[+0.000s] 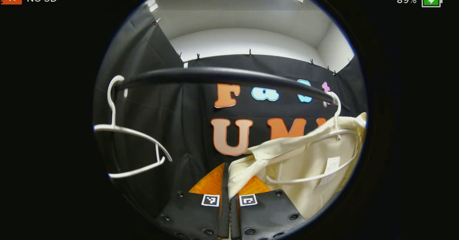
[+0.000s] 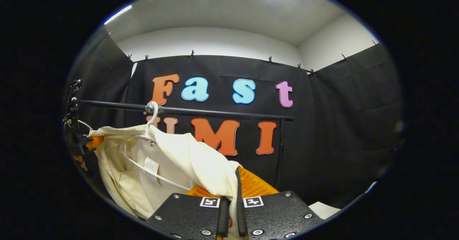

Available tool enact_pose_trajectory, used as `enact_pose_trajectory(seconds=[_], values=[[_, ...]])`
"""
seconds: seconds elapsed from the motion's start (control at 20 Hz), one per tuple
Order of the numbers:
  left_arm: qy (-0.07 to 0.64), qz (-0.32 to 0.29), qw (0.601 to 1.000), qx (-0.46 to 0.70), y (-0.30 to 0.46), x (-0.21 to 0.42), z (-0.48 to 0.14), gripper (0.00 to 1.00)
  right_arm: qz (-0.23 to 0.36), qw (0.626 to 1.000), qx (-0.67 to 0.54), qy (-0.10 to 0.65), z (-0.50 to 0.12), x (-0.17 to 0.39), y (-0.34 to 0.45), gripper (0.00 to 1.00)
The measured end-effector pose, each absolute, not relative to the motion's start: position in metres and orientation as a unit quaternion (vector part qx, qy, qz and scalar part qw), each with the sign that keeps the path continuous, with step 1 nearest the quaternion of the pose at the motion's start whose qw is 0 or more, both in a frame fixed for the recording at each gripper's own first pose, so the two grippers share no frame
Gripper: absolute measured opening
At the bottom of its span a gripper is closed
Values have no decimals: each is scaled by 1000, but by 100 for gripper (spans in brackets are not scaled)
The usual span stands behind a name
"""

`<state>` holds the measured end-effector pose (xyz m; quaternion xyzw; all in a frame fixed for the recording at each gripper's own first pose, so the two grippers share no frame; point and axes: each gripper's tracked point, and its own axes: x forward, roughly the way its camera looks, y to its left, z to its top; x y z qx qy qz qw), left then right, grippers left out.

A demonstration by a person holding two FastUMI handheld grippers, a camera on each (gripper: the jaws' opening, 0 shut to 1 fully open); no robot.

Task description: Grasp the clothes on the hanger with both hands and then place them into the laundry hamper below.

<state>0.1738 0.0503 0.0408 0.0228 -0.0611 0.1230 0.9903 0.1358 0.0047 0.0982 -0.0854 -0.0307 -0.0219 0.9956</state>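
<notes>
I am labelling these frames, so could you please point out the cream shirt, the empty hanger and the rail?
cream shirt point(image 2: 200, 164): right gripper view, on its shoulder cloth.
empty hanger point(image 1: 138, 134): left gripper view, on its upper arm.
rail point(image 1: 222, 75): left gripper view, mid-span.

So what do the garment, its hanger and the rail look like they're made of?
Garment: cream woven cloth, probably cotton, matte, with soft folds and stitched seams. Hanger: thin, white, smooth with a slight sheen; plastic or coated wire, hard to say. Rail: round black bar, semi-gloss, likely painted metal.
</notes>
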Motion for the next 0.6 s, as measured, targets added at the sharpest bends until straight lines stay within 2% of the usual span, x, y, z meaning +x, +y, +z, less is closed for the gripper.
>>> enact_pose_trajectory(seconds=[0.2,0.6], values=[[-91,132,986,48,55,179,69,4,-30,994,-96,-32,108,152,-13,9],[-91,127,987,33,64,189,56,3,39,998,-40,1,75,177,-15,9]])
